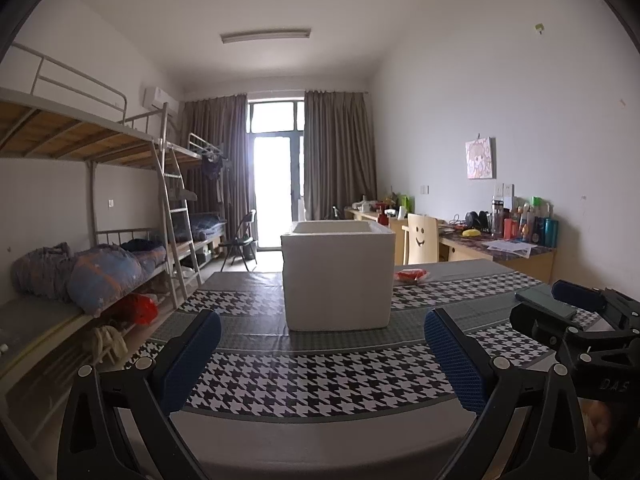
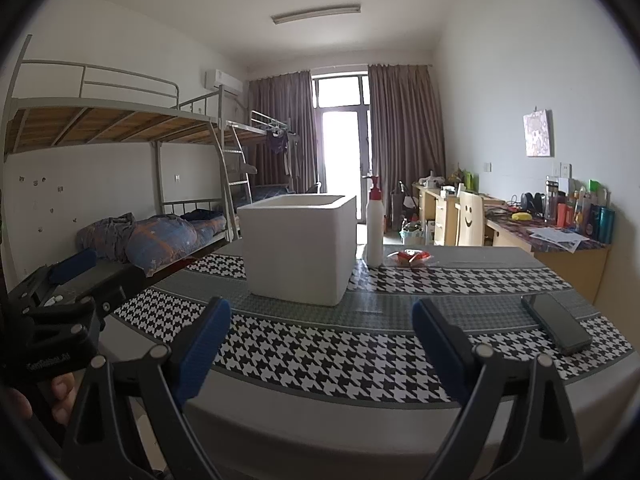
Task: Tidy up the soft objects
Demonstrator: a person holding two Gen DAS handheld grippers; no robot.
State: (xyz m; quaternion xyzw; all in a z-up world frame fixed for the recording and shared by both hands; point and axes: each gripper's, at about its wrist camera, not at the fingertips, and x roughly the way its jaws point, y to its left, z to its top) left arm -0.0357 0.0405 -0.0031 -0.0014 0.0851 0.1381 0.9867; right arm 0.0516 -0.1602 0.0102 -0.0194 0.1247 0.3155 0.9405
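Note:
A white foam box (image 1: 337, 276) with an open top stands on the table with the houndstooth cloth (image 1: 312, 376); it also shows in the right wrist view (image 2: 299, 246). A small red and white soft object (image 1: 411, 275) lies behind the box to its right, also seen in the right wrist view (image 2: 411, 258). My left gripper (image 1: 322, 354) is open and empty, near the table's front edge. My right gripper (image 2: 320, 350) is open and empty, beside the left one; it shows at the right of the left wrist view (image 1: 560, 304).
A dark phone (image 2: 556, 322) lies on the cloth at the right. A white pump bottle (image 2: 375, 226) stands behind the box. Bunk beds (image 1: 80, 216) line the left wall; a cluttered desk (image 1: 500, 244) and a chair (image 1: 420, 240) line the right.

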